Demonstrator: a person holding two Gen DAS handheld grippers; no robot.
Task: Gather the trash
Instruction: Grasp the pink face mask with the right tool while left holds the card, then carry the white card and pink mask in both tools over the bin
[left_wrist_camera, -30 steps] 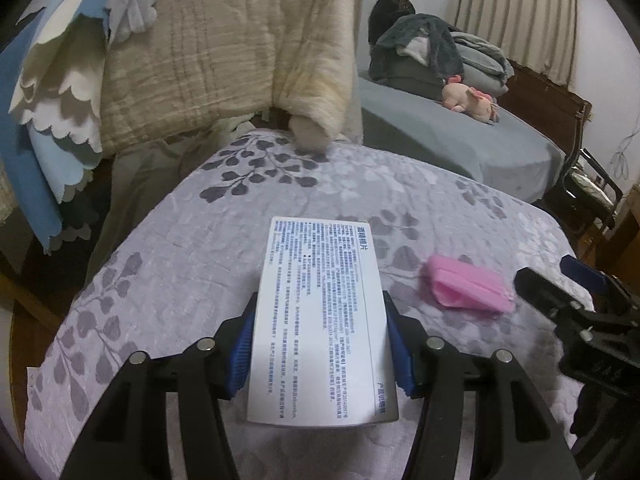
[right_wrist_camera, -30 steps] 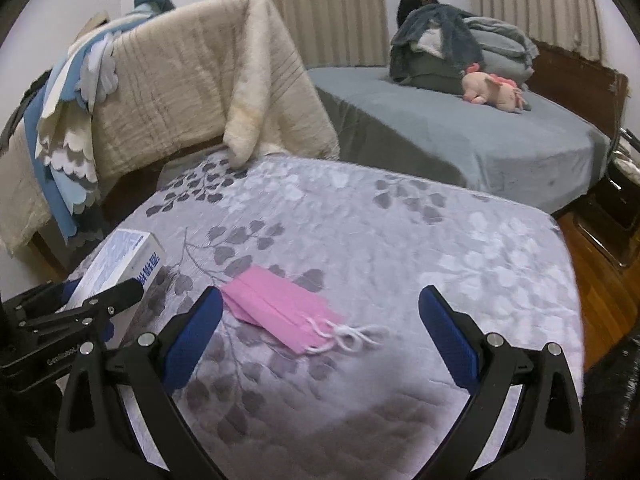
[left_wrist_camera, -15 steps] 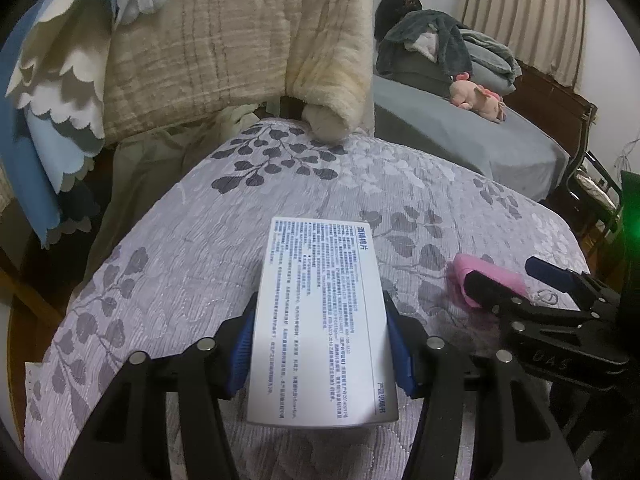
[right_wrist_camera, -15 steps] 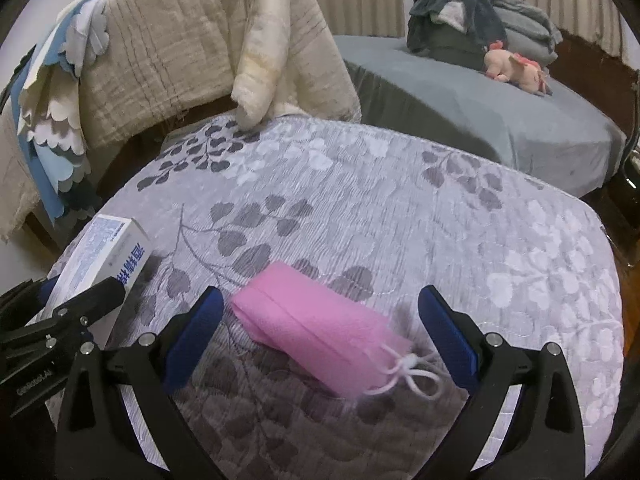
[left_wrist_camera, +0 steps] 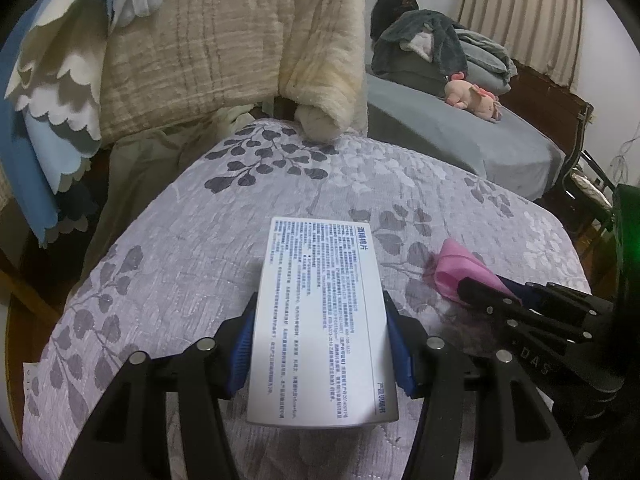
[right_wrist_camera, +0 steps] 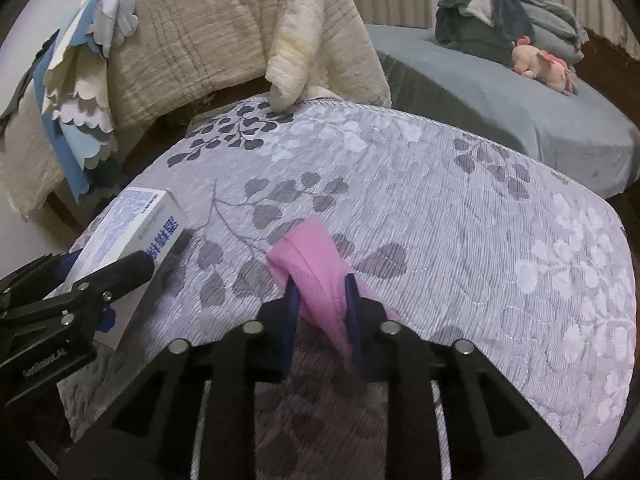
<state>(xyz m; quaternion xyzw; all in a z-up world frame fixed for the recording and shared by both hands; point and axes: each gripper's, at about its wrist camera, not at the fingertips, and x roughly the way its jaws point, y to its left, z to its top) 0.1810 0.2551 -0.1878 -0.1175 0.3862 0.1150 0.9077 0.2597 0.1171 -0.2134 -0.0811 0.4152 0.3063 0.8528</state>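
Mask (right_wrist_camera: 316, 264) pinch clear in right view

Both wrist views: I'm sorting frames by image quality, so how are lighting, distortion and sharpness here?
Left wrist view: dim indoor light, strong fisheye bending and dark corners; the white box print is sharp, with a green glow at the right edge. Right wrist view: same curvature, fairly sharp; the pink mask blurs slightly where it hangs below the right gripper, whose jaws are closing on it.

Both wrist cams close above grey leaf-print quilted bedspread (left_wrist_camera: 280, 208) (right_wrist_camera: 440, 184), tilted down, facing cream blanket (left_wrist_camera: 224, 40) (right_wrist_camera: 224, 36); shared: bedspread, blanket.
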